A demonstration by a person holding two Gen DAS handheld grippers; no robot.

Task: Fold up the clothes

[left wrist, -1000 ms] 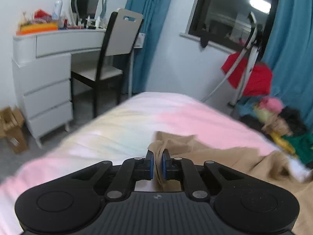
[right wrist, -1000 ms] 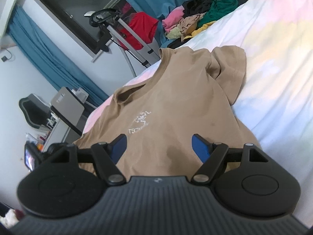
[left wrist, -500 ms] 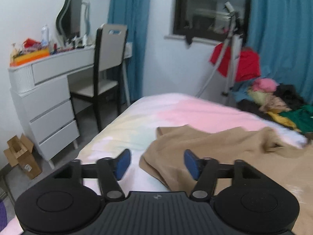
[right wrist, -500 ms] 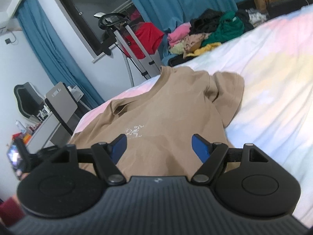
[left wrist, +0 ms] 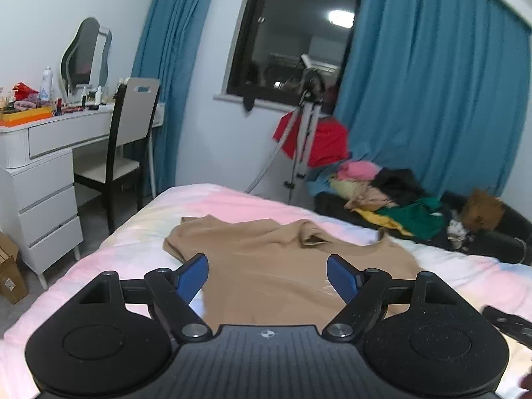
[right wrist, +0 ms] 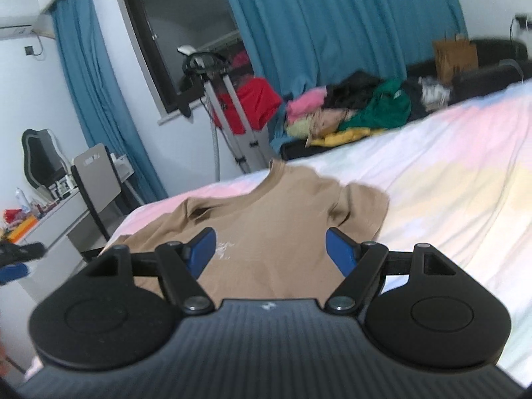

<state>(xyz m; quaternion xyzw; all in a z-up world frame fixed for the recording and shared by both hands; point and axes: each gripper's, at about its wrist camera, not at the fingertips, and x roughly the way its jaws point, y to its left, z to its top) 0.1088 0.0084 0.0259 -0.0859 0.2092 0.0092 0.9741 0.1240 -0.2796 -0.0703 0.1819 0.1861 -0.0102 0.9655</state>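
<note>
A tan T-shirt [left wrist: 266, 259] lies spread face up on the pastel bed [left wrist: 232, 199], its neck toward the far edge. My left gripper [left wrist: 267, 277] hovers above its near left part; its jaws are opening and nothing is between the blue pads. In the right wrist view the same tan T-shirt [right wrist: 272, 219] shows a small white print on the chest. My right gripper [right wrist: 271, 251] hangs open over the shirt's lower half, holding nothing. The left gripper [right wrist: 16, 259] shows at the left edge of that view.
A white dressing table [left wrist: 43, 153] with a mirror and a chair [left wrist: 129, 139] stand left of the bed. Beyond the far edge are a tripod stand with red cloth [left wrist: 312, 139], a pile of clothes [left wrist: 392, 196] and blue curtains [left wrist: 432, 99].
My left gripper let go of the shirt's edge, opened wide and pulled back and up, so more of the shirt shows. My right gripper rose a little and rolled toward level.
</note>
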